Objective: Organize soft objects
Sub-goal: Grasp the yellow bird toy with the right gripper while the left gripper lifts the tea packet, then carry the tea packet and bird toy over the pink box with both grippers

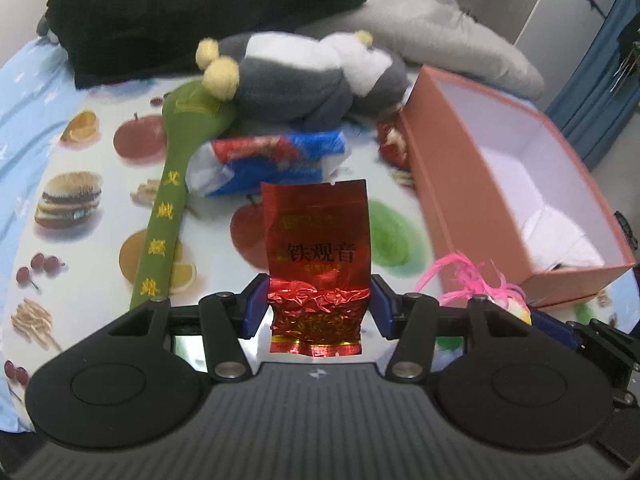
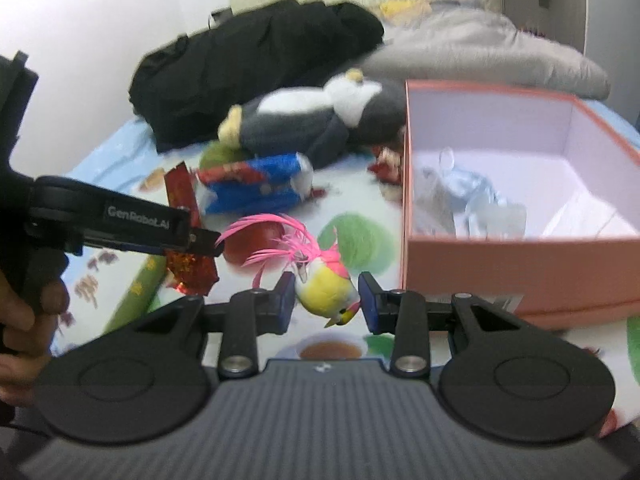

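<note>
Left gripper (image 1: 320,306): its blue pads pinch the lower part of a crinkled red foil tea packet (image 1: 318,256) with black Chinese characters — the packet stands upright between them, clear of the bedsheet.
Right gripper (image 2: 325,300): its pads pinch a small yellow plush bird (image 2: 326,290) with a pink head and long pink feathers; the beak points down toward the camera and the feathers fan out to the left.
Left gripper from the right wrist view: it reaches in from the left edge, carried by a hand (image 2: 28,312), with the red packet sticking out above and below its tip.
Box: an open salmon-pink cardboard box (image 2: 460,256) with a white inside sits just right of the bird, and pale blue and white soft things lie in it.
Bedsheet: a light blue sheet printed with fruit and burgers (image 1: 100,152) lies under everything.
Just beyond the packet: a crumpled blue, red and white plastic pack (image 1: 276,160) lies on the sheet, beside a long green fabric mallet with yellow embroidered characters (image 1: 164,220).
Farther back: a grey and white plush penguin with yellow feet (image 1: 304,76) lies on its side, touching the mallet's round head.
Far end: a black garment (image 1: 192,12) and a grey pillow (image 1: 452,36) — both piled behind the penguin.
</note>
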Motion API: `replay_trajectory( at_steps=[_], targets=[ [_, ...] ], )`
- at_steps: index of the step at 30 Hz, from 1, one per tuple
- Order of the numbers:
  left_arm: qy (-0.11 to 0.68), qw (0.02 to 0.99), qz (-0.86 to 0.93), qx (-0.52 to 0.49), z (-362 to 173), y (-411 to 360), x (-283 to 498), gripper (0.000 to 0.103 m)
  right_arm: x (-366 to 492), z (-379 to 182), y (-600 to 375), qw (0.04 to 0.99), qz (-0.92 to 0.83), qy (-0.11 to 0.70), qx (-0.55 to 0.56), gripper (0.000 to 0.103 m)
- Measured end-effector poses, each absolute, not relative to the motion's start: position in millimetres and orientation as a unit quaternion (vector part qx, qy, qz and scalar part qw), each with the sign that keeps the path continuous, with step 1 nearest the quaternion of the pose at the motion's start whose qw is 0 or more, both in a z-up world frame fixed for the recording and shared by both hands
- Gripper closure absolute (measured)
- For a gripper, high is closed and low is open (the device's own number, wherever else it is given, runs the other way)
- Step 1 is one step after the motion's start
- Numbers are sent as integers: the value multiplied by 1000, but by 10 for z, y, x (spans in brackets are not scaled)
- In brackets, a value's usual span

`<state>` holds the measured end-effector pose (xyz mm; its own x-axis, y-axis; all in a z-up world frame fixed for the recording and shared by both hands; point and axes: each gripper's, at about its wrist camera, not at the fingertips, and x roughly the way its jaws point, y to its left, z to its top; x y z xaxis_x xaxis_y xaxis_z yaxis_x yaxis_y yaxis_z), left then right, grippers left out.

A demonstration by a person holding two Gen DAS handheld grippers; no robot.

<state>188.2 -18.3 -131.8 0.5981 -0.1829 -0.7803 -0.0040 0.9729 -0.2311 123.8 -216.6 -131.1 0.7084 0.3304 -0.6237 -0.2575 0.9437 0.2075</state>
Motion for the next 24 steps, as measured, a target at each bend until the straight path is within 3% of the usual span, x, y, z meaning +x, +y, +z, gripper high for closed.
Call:
replay_trajectory(
  at_steps=[18,24],
  targets=[
    [346,923,-135,-103,-154,-617,2102,44,1385,-189,-2728,966,128,220,50,65],
    [340,918,-180,-102,41,-996,2427,44,1609,14,-3098,970,80,223,56,65]
  ],
)
